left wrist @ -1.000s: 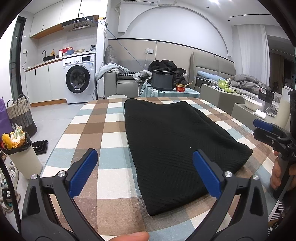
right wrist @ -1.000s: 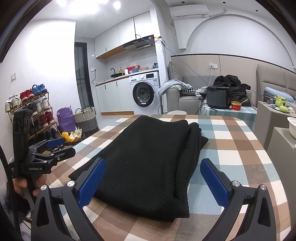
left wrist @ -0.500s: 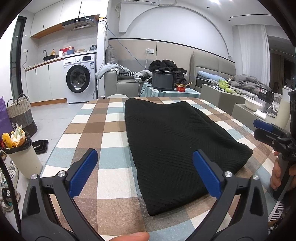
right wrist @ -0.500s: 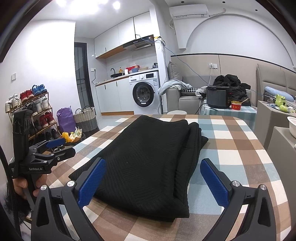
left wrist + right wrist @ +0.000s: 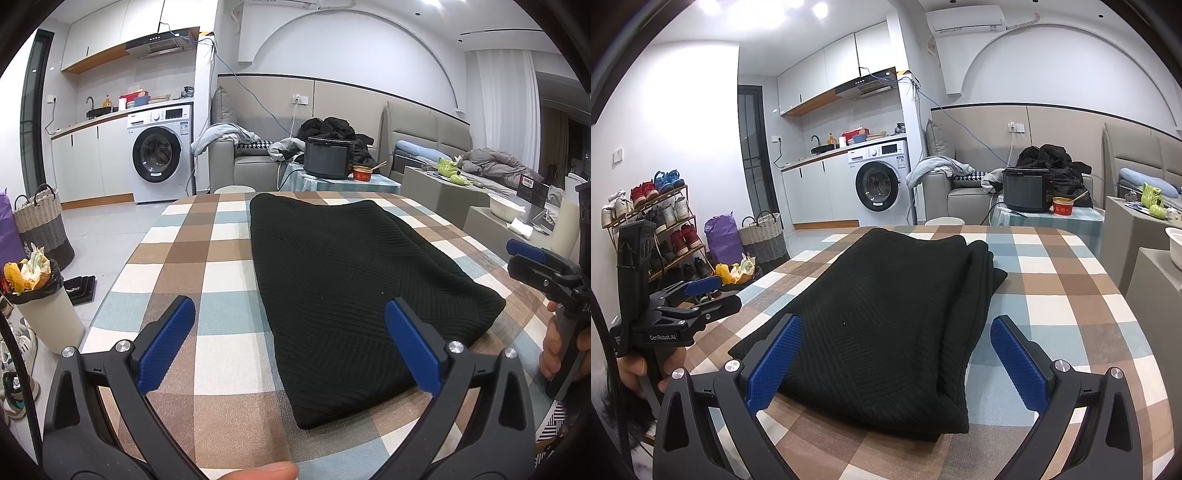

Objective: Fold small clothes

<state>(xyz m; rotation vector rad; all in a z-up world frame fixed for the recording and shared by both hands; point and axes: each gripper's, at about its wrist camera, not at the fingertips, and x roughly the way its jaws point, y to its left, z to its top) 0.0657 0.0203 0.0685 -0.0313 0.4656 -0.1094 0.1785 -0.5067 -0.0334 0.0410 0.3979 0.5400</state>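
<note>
Evidently awaiting another fold, the black knit garment [image 5: 354,280] lies lengthwise on the checked tabletop [image 5: 207,273]; the left gripper [image 5: 291,343] and right gripper [image 5: 897,358] hover at its near end, jaws spread wide and empty, probably readying a grab.

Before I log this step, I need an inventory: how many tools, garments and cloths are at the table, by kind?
Tool: 2, the left tool and the right tool, both open and empty.
Black knit garment: 1, folded, lying flat.
Checked tablecloth: 1, under the garment.
Total: 4.
</note>
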